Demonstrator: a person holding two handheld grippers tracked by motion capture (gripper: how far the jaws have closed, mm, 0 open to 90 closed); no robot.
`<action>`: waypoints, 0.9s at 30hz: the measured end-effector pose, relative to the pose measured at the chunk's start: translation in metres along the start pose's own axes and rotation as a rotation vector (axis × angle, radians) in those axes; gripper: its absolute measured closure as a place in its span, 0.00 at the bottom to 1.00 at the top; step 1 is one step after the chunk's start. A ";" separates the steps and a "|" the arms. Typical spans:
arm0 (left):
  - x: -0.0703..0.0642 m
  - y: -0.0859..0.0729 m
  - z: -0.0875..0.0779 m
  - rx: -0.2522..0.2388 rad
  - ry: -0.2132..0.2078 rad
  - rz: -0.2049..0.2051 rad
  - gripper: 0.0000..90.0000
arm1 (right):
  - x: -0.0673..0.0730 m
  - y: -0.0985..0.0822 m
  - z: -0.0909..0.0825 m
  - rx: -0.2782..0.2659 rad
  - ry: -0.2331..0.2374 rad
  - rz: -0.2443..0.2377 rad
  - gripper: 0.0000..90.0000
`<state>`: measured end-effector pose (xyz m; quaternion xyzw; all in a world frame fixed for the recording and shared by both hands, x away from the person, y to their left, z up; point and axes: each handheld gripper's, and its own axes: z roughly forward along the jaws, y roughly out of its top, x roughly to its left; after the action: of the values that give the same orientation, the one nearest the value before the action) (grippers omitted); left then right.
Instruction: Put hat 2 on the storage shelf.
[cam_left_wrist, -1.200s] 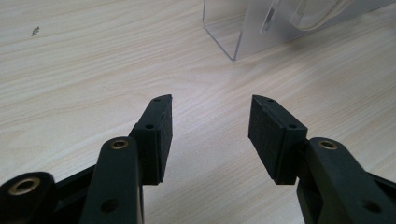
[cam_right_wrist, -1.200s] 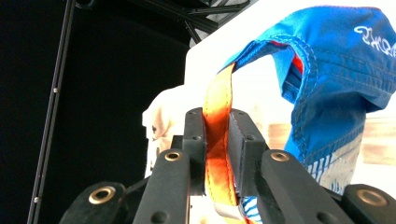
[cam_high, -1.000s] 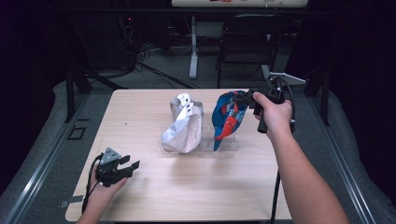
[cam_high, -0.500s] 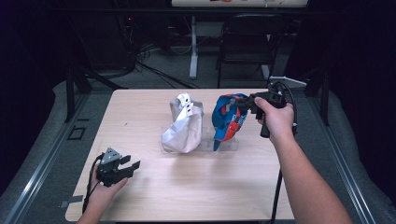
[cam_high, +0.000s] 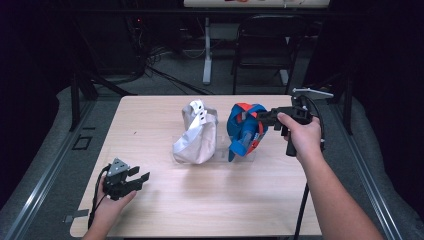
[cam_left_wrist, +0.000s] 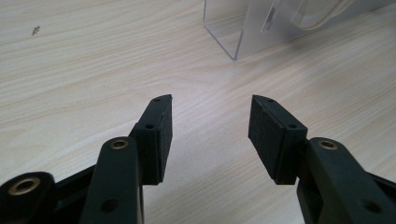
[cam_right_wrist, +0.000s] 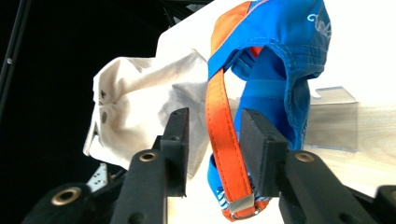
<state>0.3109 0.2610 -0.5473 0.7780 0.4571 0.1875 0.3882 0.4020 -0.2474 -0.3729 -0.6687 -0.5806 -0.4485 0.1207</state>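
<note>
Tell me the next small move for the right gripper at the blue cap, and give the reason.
Probably draw the right gripper straight back off the orange strap. Its fingers have just been opening, the strap hangs loose between them with gaps on both sides, and the blue cap sits on the clear stand beside the white cap. The placing looks done, so retreating without snagging seems sensible.

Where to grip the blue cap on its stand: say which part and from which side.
Take the orange strap at the back of the blue cap, coming in level from the table's right. It hangs free of the clear stand, thin and flat, and already lies between the right gripper's open jaws.
</note>
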 end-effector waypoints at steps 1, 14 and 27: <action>0.000 0.000 0.000 -0.001 -0.001 -0.003 0.56 | -0.002 -0.002 -0.001 -0.003 0.000 -0.010 0.68; 0.000 -0.001 0.001 0.005 -0.001 -0.003 0.55 | -0.025 -0.030 -0.009 -0.071 0.010 -0.092 0.54; 0.000 -0.002 0.002 -0.001 0.002 -0.005 0.53 | -0.044 -0.069 -0.007 -0.095 -0.016 -0.214 0.50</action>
<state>0.3107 0.2604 -0.5498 0.7763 0.4594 0.1875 0.3887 0.3410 -0.2609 -0.4261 -0.6115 -0.6276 -0.4805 0.0357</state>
